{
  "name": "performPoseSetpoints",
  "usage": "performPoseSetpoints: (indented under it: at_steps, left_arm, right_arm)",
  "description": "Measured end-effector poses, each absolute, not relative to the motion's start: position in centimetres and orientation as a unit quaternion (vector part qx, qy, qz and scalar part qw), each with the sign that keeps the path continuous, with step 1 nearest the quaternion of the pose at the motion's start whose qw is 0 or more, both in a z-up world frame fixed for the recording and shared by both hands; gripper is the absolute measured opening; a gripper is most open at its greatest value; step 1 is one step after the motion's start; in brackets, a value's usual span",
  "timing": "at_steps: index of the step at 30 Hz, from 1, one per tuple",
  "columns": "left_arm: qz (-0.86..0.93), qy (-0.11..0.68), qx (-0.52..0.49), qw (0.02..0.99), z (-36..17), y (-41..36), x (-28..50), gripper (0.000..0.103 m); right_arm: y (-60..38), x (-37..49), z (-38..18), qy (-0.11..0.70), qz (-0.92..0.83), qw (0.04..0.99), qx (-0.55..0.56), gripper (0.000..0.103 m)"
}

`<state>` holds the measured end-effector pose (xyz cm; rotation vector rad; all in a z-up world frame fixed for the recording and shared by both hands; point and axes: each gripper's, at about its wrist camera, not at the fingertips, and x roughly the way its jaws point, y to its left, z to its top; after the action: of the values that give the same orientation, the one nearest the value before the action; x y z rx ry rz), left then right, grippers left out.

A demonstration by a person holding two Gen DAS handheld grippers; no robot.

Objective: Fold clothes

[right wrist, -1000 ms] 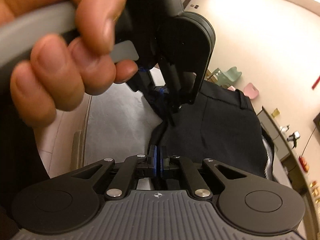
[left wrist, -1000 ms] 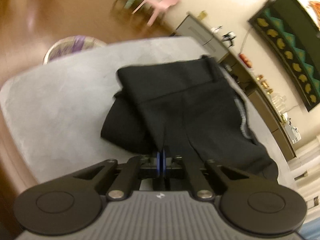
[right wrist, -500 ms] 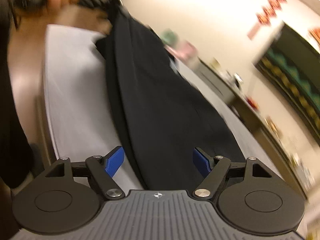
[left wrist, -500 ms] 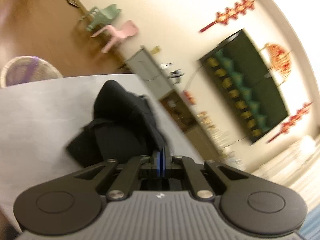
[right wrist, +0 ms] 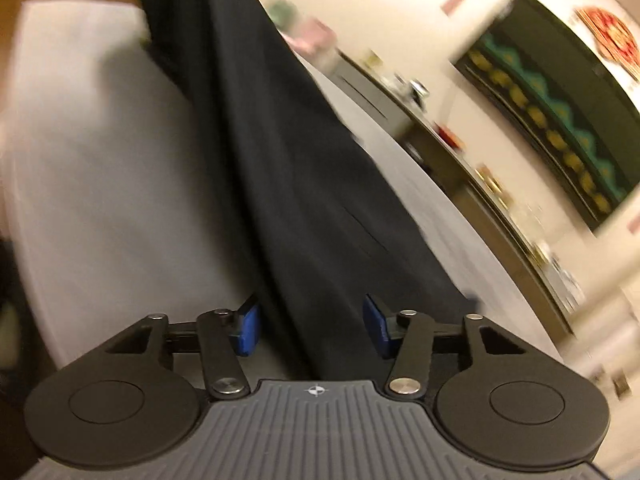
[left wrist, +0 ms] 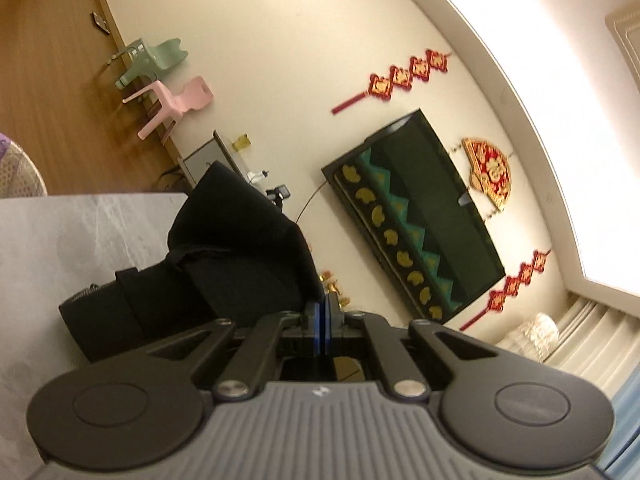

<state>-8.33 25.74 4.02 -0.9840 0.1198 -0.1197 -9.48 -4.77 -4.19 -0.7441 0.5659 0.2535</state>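
- Mid-fold: left gripper (left wrist: 322, 320) clamped on black trousers (left wrist: 240, 264) — one end lifted off the grey worktop (left wrist: 72, 236).
- Right gripper (right wrist: 311, 326) apart, jaws just been closing, cloth between, unpinched.
- Next, likely: pinch the near edge, carry over.

Garment (right wrist: 304, 184) on table (right wrist: 100, 184); chairs (left wrist: 168, 80) behind.

The right wrist view is smeared by motion blur; the black garment (right wrist: 304, 184) runs off its top edge, its near end hidden behind the right gripper (right wrist: 312, 326); in the left wrist view the cabinet (left wrist: 208, 160) is partly hidden by cloth.
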Motion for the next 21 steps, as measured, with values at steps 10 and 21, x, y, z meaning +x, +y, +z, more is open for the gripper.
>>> performPoseSetpoints:
  at_steps: [10,21]
  left_arm:
    - [-0.046,0.047,-0.477,0.876,3.9,26.1,-8.8,0.001]
    - [-0.040,0.006,-0.444,0.895,7.0,26.2,-12.2,0.001]
  right_arm:
    - [-22.6,-7.2,-5.9,0.360,-0.043,0.844,-0.396,0.038]
    - [-26.3,-10.7,-0.5,0.264,-0.066,0.877,-0.395,0.000]
